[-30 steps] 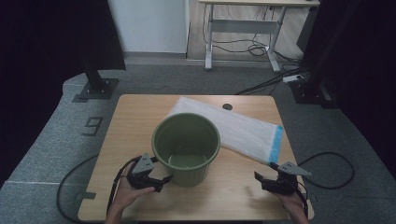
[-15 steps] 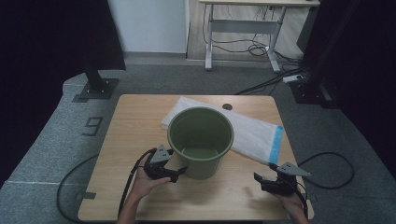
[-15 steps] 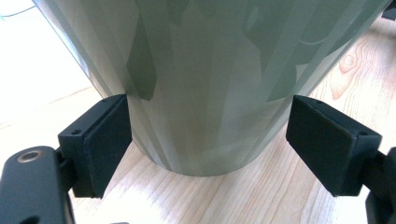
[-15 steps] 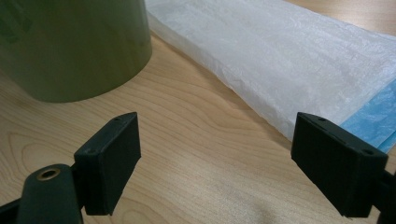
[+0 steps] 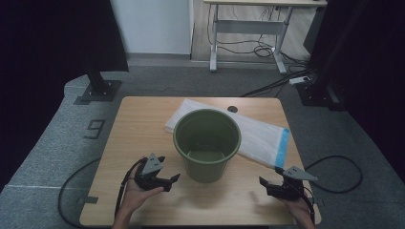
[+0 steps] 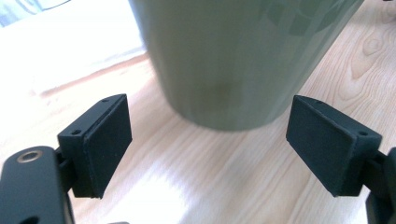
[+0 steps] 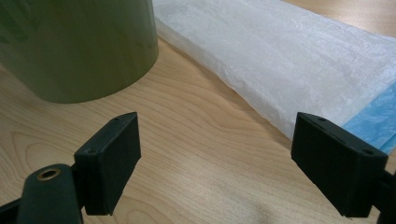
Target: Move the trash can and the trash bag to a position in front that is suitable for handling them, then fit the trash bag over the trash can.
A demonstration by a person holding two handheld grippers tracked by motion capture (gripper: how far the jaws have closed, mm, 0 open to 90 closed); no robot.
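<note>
A green bucket (image 5: 207,143) is stood upright near the middle of the light wooden table (image 5: 138,124), its far side set over a flat white bag (image 5: 258,136) with a blue end that is spread behind and to the right of the bucket. The left hand-held gripper (image 5: 168,182) is held just left of the bucket's base and the right hand-held gripper (image 5: 265,185) well to its right, each with jaws spread wide and nothing gripped. Beyond the bucket, grey carpet (image 5: 157,76), black stand bases and a cabled desk frame (image 5: 248,28) are seen.

Matt plastic bin (image 5: 207,145) (wood table (image 5: 143,126))
</note>
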